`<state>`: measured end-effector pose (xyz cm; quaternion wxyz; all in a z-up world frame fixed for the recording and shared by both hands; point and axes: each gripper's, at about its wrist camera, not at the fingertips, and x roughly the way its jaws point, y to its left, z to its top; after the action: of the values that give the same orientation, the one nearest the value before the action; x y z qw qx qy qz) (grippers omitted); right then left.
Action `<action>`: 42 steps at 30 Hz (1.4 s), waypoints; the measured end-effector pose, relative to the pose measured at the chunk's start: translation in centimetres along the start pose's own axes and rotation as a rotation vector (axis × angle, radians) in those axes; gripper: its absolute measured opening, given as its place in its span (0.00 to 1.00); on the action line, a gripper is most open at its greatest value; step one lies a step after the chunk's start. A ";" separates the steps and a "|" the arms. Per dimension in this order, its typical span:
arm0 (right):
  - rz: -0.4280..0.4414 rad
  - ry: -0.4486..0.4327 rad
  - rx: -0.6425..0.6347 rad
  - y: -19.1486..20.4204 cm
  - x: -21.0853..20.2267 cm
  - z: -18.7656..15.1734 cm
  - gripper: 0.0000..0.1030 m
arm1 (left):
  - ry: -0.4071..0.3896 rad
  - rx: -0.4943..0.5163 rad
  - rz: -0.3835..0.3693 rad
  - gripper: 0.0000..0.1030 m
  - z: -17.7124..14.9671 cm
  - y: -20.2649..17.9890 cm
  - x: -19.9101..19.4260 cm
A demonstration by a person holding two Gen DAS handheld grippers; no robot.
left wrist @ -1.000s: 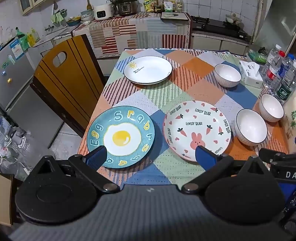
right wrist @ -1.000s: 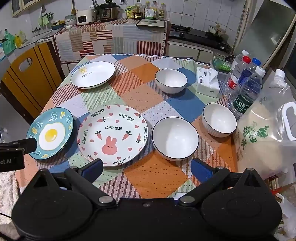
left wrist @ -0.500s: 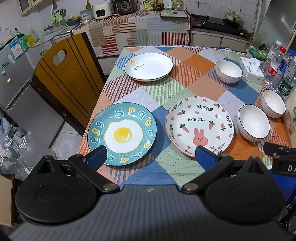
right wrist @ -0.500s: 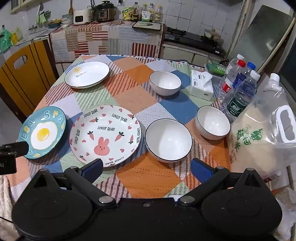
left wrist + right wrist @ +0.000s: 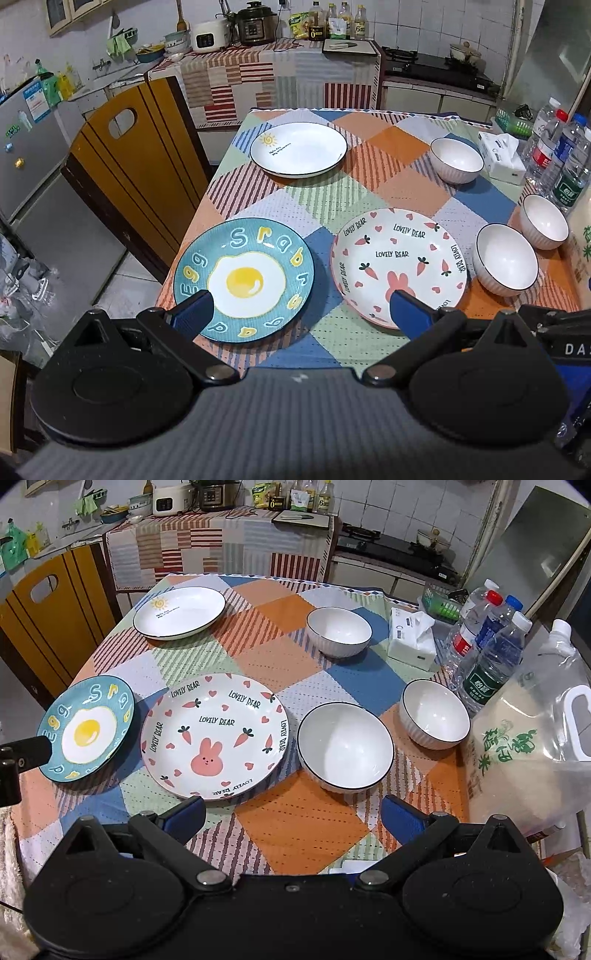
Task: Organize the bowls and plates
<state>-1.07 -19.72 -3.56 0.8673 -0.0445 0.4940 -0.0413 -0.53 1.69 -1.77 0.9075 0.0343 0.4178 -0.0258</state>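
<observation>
Three plates lie on the checked tablecloth: a blue fried-egg plate near left, a pink bunny plate near centre, and a white sun plate at the far left. Three white bowls stand on the right: a near one, one further right, and a far one. My left gripper is open and empty, above the near table edge between the egg and bunny plates. My right gripper is open and empty, above the near edge in front of the bunny plate and near bowl.
A tissue box, several water bottles and a big clear rice bag crowd the table's right side. A wooden chair stands against the left edge. A kitchen counter is behind the table.
Both grippers have drawn slightly back and up from the table, so the plates and bowls sit a little further ahead in view. Both stay open. No dish has moved.
</observation>
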 end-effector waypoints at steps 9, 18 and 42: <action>0.000 0.004 -0.011 0.3 0.2 0.0 0.99 | 0.007 0.013 -0.019 0.97 0.0 0.3 0.1; 0.001 0.005 -0.012 0.2 0.2 0.0 0.99 | 0.024 -0.005 -0.050 0.97 0.1 0.6 -0.1; 0.078 -0.068 -0.031 -0.6 1.1 0.2 0.99 | 0.058 -0.015 -0.086 0.88 -0.5 -0.2 2.6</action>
<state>-0.39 -20.41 -4.36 0.8837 -0.0401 0.4664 0.0017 0.79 1.51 -4.09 0.8933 0.0105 0.4452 -0.0606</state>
